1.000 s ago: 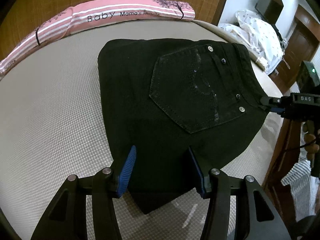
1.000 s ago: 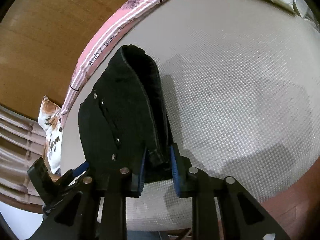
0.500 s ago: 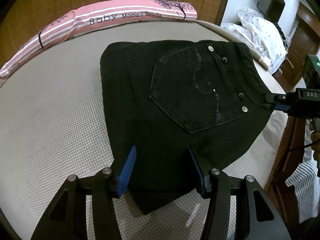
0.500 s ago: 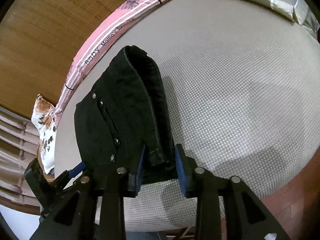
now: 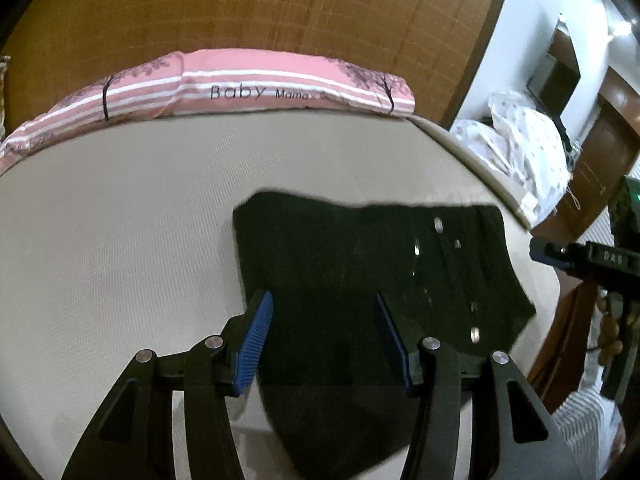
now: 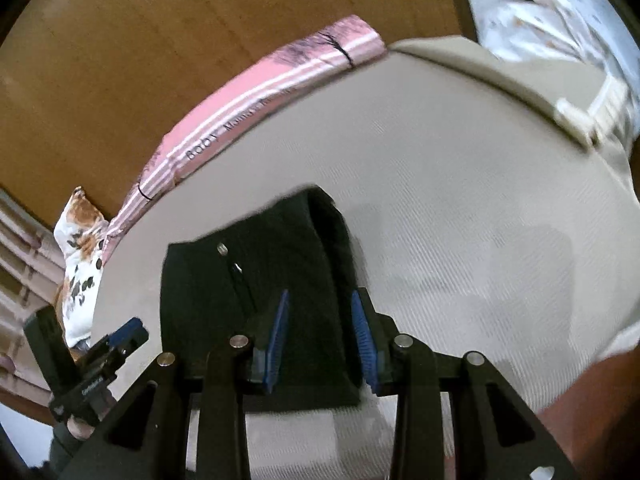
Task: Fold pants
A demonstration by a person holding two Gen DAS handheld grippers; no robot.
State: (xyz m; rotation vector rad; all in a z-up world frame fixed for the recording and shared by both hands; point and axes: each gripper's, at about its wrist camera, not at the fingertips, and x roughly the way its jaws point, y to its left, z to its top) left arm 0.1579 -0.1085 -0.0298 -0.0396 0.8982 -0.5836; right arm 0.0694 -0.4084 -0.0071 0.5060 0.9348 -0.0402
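Note:
The black pants point(image 5: 360, 264) lie folded into a compact rectangle on the beige bed point(image 5: 120, 240), rivets and pocket side up. My left gripper point(image 5: 324, 336) hovers above their near edge, open, with nothing pinched between its blue pads. In the right wrist view the pants point(image 6: 224, 292) lie below my right gripper point(image 6: 318, 324), whose jaws stand apart over the thick waistband side without pressing on it. The right gripper's tip point(image 5: 552, 254) shows at the right of the pants in the left view. At lower left of the right view sits the left gripper point(image 6: 128, 330).
A pink striped bolster point(image 5: 280, 84) runs along the wooden headboard point(image 5: 240, 8) at the far side. A white spotted bundle point(image 5: 528, 148) sits past the bed's right corner. A floral pillow point(image 6: 80, 248) lies at the left. Bare mattress point(image 6: 460, 200) spreads right of the pants.
The right jaws widened and let go of the waistband fold. Both grippers lifted and drew back, so the pants now sit lower and smaller in both views.

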